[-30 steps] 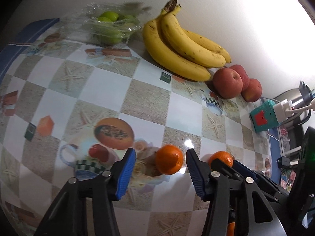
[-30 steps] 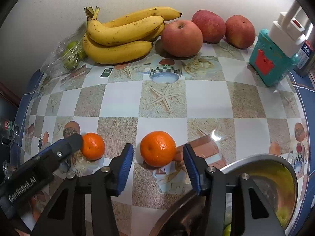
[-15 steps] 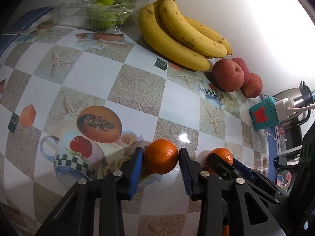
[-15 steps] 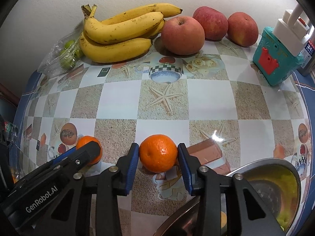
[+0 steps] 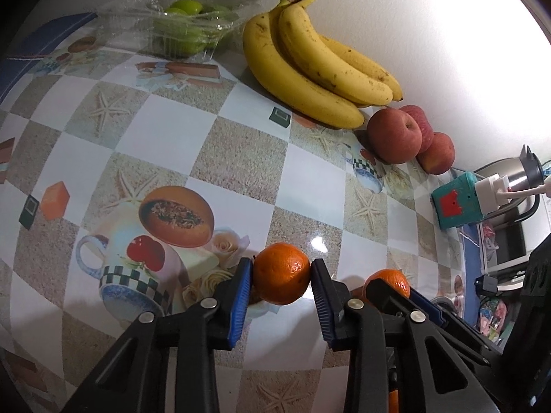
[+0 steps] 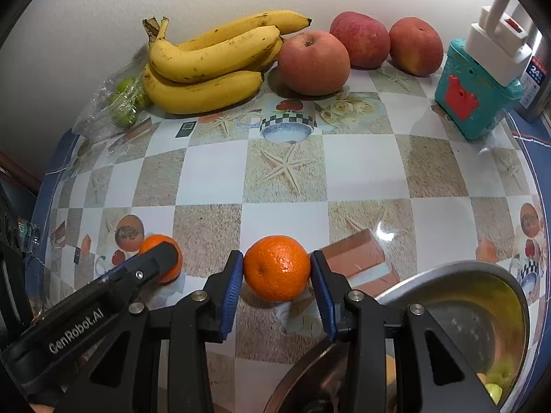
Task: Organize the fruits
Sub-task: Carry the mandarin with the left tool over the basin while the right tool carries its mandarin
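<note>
- The left gripper (image 5: 281,296) has just been closing, and both blue pads now press the flanks of the left mandarin (image 5: 281,273), which sits on the table (image 5: 165,127) at about 6 o'clock in the left wrist view.
- The right gripper (image 6: 277,285) has likewise just drawn in; it grips the right mandarin (image 6: 277,267) at 6 o'clock in the right wrist view, pads touching both sides.
- Risk, as I judge it: both fruits are round, glossy and caught only near the pad tips, so a quick lift or wrist roll could squirt one out forward across the slick tablecloth.
- Squeezing harder to prevent that could bruise or split the soft peel.
- The two grippers work just beside each other; the left one's finger crosses the right wrist view at 8 o'clock. Lifting or swinging them together could knock frames and jar a fruit loose.
- The metal bowl (image 6: 458,275) lies at 4 to 5 o'clock in the right view, its rim just beside the right gripper; an inward swing could clip it.
- Open room: the checkered middle of the table is bare toward 12 o'clock.
- The far edge is taken: bananas (image 6: 210,65) at 11 o'clock, apples (image 6: 313,63) at 12 to 1, a teal power block (image 6: 471,99) at 2, a bag of green fruit (image 6: 124,103) at 10.
- The table's blue border curves close at 9 o'clock, so a fruit rolling that way may drop off.
</note>
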A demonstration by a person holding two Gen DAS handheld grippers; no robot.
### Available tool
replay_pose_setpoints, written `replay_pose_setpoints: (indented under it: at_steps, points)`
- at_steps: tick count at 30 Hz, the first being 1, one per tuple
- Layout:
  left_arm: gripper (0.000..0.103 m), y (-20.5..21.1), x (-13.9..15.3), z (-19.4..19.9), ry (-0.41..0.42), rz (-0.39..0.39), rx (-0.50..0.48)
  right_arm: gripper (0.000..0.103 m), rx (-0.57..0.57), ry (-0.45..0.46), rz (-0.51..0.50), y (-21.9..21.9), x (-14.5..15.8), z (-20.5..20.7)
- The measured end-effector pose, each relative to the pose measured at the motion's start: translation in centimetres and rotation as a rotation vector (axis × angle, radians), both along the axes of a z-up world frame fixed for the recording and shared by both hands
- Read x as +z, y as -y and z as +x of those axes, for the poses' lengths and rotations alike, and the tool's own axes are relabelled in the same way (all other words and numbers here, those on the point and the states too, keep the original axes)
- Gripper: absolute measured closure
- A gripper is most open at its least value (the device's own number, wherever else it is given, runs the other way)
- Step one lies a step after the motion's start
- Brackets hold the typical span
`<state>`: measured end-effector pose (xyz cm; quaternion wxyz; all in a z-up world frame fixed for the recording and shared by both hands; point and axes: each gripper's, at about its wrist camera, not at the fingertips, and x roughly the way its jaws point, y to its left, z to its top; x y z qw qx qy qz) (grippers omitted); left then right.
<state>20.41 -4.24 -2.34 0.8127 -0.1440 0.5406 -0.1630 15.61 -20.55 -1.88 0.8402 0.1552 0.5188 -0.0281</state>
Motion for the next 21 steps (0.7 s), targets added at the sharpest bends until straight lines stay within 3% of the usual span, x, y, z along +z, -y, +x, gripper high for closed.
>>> replay_pose_setpoints:
  at_steps: [13, 21]
  points:
    - [0.066, -2.6, 1.6, -1.9, 0.014, -0.003, 0.037, 0.062, -0.028, 0.045, 0.069, 0.8, 2.6, -4.7]
    - [0.066, -3.4, 3.6, -4.5, 0.048, 0.039, 0.039, 0.062, -0.048, 0.095, 0.100, 0.6, 4.5, -8.5]
